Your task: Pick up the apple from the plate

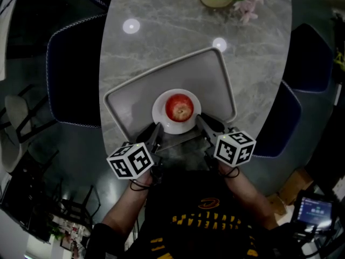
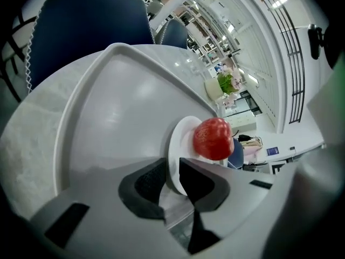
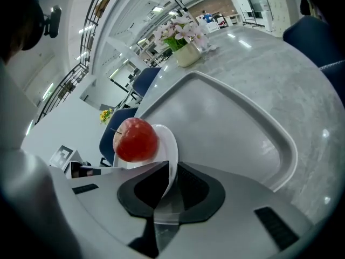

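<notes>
One red round apple (image 1: 179, 108) sits dead centre on one white round plate (image 1: 157, 112), stem dimple facing up, no clear long axis. The left gripper (image 2: 172, 171) is clamped on the plate's near-left rim and the right gripper (image 3: 171, 179) on its near-right rim, so both pinch the plate, not the fruit. The plate sits at the near end of one grey plastic tray (image 1: 210, 80). The tray floor beyond it is bare, on the grey marble desk (image 1: 161, 26).
</notes>
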Demonstrator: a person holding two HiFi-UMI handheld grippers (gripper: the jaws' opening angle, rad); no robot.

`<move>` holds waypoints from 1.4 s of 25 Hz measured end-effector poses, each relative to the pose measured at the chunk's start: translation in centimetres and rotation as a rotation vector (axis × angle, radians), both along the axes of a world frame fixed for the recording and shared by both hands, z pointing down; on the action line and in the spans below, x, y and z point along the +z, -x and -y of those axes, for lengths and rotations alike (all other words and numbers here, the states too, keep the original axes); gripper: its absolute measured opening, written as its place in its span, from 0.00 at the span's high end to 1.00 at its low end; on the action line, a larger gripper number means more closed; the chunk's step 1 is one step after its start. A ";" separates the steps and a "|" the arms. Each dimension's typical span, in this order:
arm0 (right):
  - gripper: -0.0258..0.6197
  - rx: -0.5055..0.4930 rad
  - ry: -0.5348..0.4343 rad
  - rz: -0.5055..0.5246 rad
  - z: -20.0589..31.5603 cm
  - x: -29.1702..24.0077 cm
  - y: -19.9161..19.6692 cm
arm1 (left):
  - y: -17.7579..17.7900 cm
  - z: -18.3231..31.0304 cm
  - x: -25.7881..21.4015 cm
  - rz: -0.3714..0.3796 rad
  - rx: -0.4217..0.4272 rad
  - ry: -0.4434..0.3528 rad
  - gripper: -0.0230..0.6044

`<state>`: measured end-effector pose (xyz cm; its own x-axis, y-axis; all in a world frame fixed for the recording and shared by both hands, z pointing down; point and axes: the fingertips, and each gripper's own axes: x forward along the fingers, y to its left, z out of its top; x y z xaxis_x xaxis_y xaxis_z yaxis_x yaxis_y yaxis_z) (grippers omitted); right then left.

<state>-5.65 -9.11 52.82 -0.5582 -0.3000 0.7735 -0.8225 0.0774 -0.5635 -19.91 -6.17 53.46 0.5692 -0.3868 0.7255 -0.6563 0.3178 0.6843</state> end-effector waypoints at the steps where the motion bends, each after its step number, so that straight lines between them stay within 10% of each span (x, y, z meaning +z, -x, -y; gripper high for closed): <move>1: 0.88 -0.005 0.006 -0.001 0.0 0.0 0.0 | 0.0 0.0 0.0 -0.006 -0.002 0.003 0.84; 35: 0.89 0.064 0.056 0.063 -0.1 0.0 -1.0 | -1.3 0.2 -0.2 -0.028 0.019 0.014 0.90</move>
